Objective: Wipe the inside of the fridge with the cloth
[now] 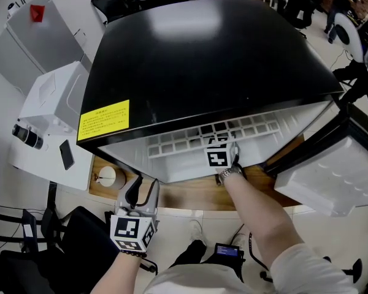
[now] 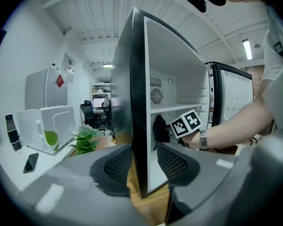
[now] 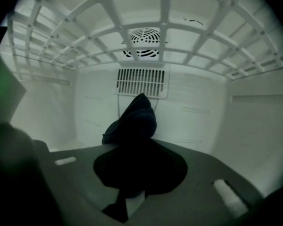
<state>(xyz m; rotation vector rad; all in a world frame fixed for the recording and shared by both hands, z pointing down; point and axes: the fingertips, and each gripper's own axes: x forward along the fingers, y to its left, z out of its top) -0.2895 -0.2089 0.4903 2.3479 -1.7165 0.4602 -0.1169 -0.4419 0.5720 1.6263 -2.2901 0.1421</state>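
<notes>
cloth (image 3: 134, 119), dark navy bunched fabric, is inside the fridge (image 1: 202, 60), low in the compartment, pinched in the right gripper (image 3: 137, 166). the jaws are clamped on its lower fold. the loose top stands in a soft peak in front of the back wall, touching or just off it, can't tell. in the left gripper view the cloth (image 2: 159, 128) sits below the shelf line, with the right gripper's marker cube just beside it.

fridge: small glossy black box, smooth white moulded plastic liner. the back wall has a slotted rectangular vent (image 3: 141, 83), with a round fan grille (image 3: 142, 36) above it. white plastic lattice shelf (image 3: 108, 13) overhead. door (image 1: 331, 170) stands open at the right, white ribbed inner liner. it all sits on a wooden table top (image 1: 190, 195).

left gripper (image 2: 141, 166) is outside by the front left corner, jaws spread. its dark meshed pads sit either side of the fridge's side wall edge. the inner pad is clearly off it, and nothing looks gripped.

risks, judged:
- the cloth is held by a small fold, so drag on the liner could tug it out of the pinch.
- hard jaws sit close behind the fabric, so pressing too deep would scrape the plastic.
- the loose peak could snag on the vent slots.
- lifting the hand would knock the lattice shelf.
- the fridge looks light and isn't held, so a hard push may slide it on the wood.
</notes>
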